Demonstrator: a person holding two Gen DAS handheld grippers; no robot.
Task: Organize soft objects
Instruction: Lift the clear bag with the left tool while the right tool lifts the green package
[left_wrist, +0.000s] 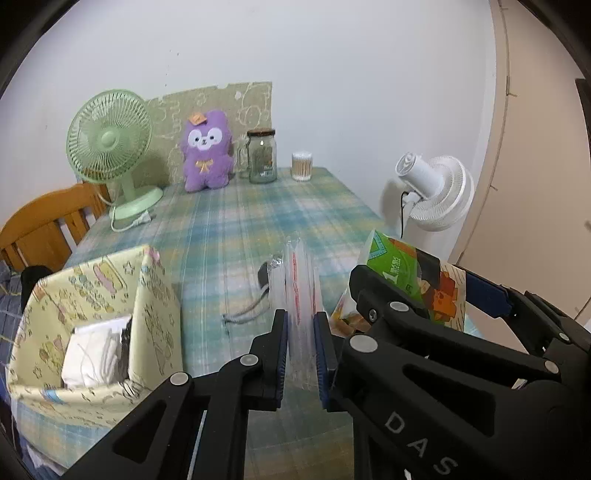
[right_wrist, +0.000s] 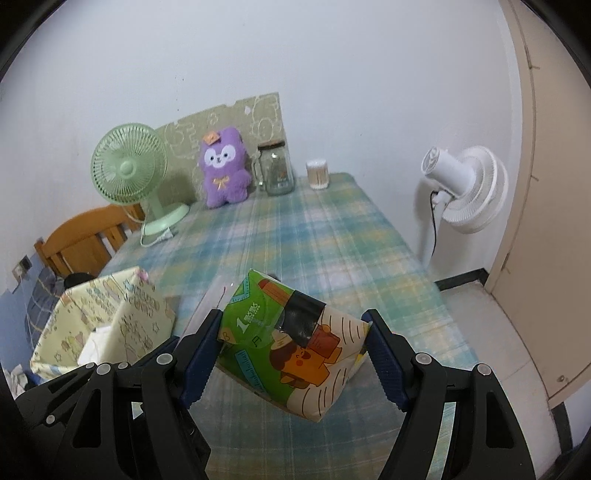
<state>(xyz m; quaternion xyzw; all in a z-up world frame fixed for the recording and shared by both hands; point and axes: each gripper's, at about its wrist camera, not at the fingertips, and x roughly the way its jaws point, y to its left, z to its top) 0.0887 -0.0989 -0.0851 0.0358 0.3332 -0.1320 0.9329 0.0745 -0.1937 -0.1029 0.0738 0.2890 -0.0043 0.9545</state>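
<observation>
My left gripper (left_wrist: 301, 317) is shut on a flat clear plastic packet with red stripes (left_wrist: 299, 273), held edge-on above the checked tablecloth (left_wrist: 258, 221). My right gripper (right_wrist: 291, 317) is shut on a green and white tissue pack with a cartoon print (right_wrist: 295, 339), its blue pads pressing both ends; the pack (left_wrist: 402, 266) also shows at the right of the left wrist view. A pale yellow fabric box (left_wrist: 155, 306) (right_wrist: 110, 306) stands at the left with white soft items (left_wrist: 96, 350) inside. A purple plush toy (left_wrist: 207, 151) sits at the back.
A green desk fan (left_wrist: 110, 147), a glass jar (left_wrist: 262, 155) and a cotton-swab tub (left_wrist: 302, 166) line the far edge. A small black item with a coiled cord (left_wrist: 255, 295) lies on the cloth. A white standing fan (left_wrist: 432, 192) and a wooden chair (left_wrist: 48, 221) flank the table.
</observation>
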